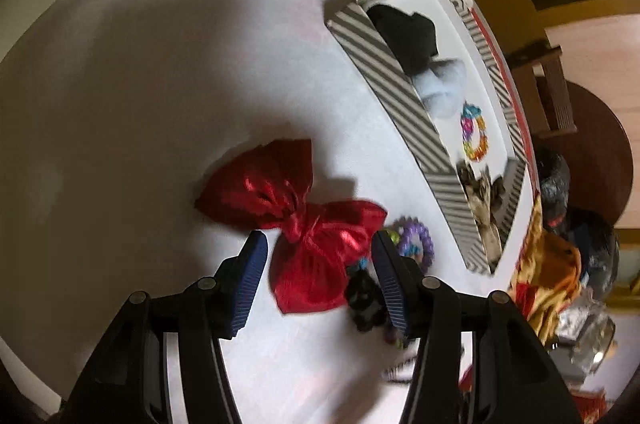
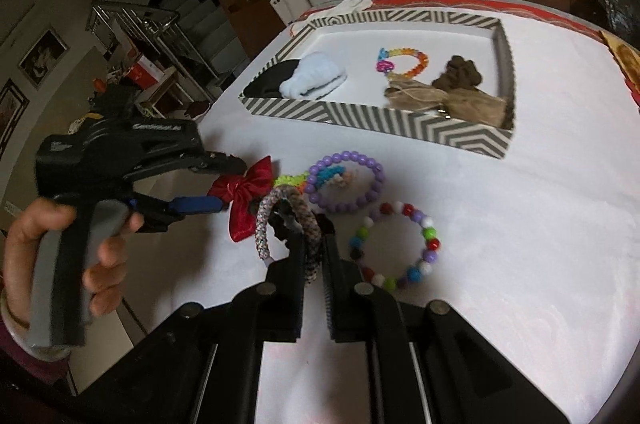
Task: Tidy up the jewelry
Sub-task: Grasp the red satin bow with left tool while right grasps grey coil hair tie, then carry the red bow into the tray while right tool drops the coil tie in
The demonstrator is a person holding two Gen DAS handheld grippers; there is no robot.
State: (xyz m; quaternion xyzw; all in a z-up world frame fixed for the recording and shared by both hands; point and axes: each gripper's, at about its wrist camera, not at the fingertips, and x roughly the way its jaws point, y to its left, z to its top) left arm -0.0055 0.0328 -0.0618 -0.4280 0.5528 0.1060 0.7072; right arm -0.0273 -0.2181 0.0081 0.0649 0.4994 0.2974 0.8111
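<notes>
Left claw (image 1: 318,276) wide open, straddling red satin bow (image 1: 304,220) on white worktop (image 1: 140,84); close at knot, lift clear. Right claw (image 2: 312,244) narrowed on speckled braided bracelet (image 2: 266,220); carry into striped tray (image 2: 360,122).

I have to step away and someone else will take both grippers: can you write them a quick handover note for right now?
Left gripper: open, straddling the red bow on the table, nothing gripped yet.
Right gripper: shut on the braided band, near the table.
Done: in the striped tray are a black scrunchie, blue scrunchie, rainbow bracelet and brown pieces.
Left: bow, braided band, purple bracelet with small ties inside it, and multicolour bead bracelet, all outside the tray.
</notes>
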